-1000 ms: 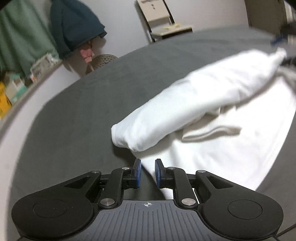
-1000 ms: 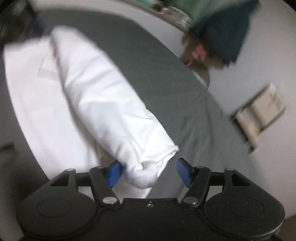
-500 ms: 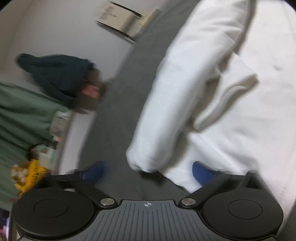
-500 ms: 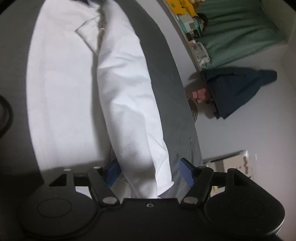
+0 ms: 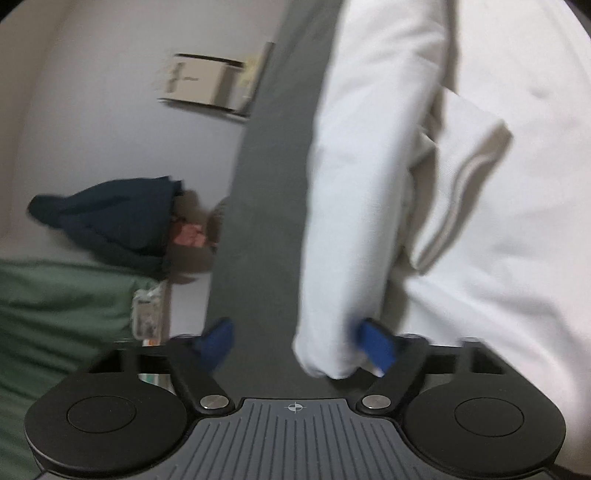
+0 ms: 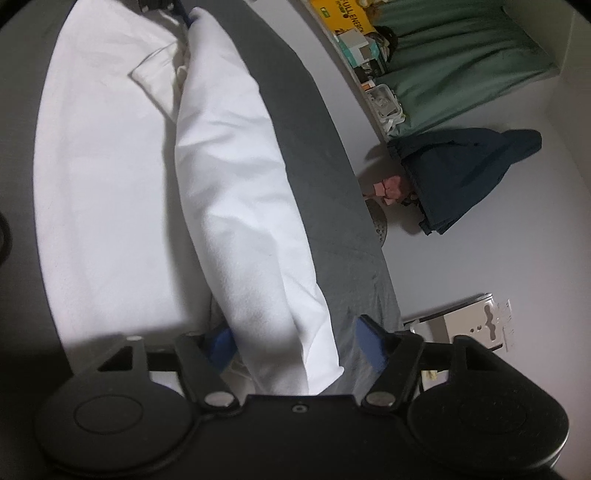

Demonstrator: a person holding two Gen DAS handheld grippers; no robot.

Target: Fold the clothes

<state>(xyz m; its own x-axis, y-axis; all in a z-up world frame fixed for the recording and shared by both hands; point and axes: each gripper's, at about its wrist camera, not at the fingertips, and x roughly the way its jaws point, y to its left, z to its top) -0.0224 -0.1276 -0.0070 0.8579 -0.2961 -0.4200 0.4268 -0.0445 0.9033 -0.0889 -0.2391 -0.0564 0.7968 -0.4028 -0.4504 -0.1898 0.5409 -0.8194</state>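
- L view: white garment (image 5: 480,221) lies on grey bed (image 5: 266,221), one long edge rolled over into a thick fold (image 5: 362,184) running up the frame.
- L gripper (image 5: 299,341) sits at near end of that fold; jaws closing. Right-hand pad (image 5: 376,345) is at the cloth's side, other pad (image 5: 218,341) stands clear over bare grey, so cloth is between the jaws but not clamped yet.
- L view only: a flat flap w/ a grey-edged band (image 5: 461,192) poking out from under the fold.
- R view: same garment (image 6: 103,177) from the opposite end, fold (image 6: 243,206) coming straight to the R gripper (image 6: 295,341).
- R gripper jaws also closing, fold end between them. Left-hand pad (image 6: 221,343) partly tucked behind the cloth; right-hand pad (image 6: 371,345) has a gap of grey bed before the cloth. Not gripping.
- R view only: yellow box (image 6: 343,18) and clutter on a shelf by green curtain (image 6: 461,55); far end of fold meets a dark blurred shape at top edge, can't tell what.
- Both views: dark blue cloth (image 6: 465,177) hanging on wall, beige boxy thing (image 6: 465,325) against wall.
- L view is motion-blurred, esp. pads and wall items; pad-to-cloth contact hard to judge.
- Garment's far side cut off by frame edge in both views.
- Near end of fold in R view hidden behind gripper body.
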